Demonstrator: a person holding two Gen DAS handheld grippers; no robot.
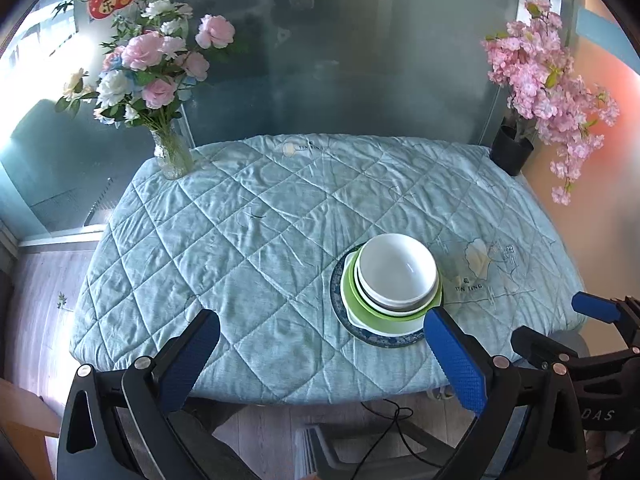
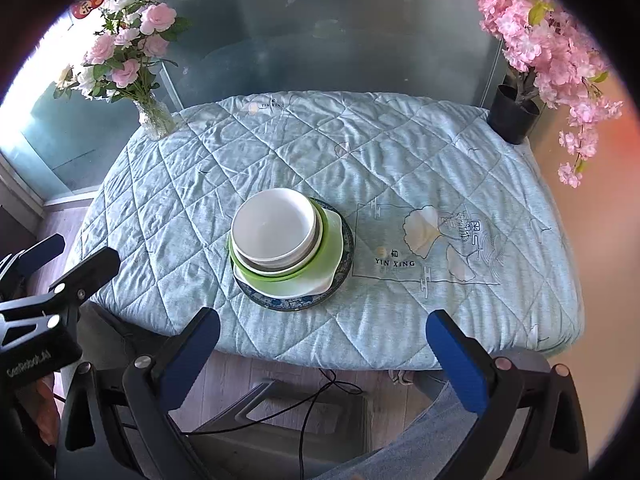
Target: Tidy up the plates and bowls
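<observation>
Left tool (image 1: 320, 354) wide open – dish stack (image 1: 388, 292) ahead, seemingly untouched.

Colours on the quilted table cover

Pale teal diamond-quilted cloth (image 2: 280, 152); round white bowl (image 2: 274, 226) over lime-green plate (image 2: 326, 240), white scalloped plate (image 2: 334, 224), blue-patterned dark-rimmed plate (image 2: 298, 304); pink blossoms (image 2: 532, 28).

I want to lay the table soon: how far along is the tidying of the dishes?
Looks done: the white bowls sit nested on a green dish, a white plate and a blue-rimmed plate. Both the left gripper and the right gripper are open and empty. No loose dishes visible.
</observation>
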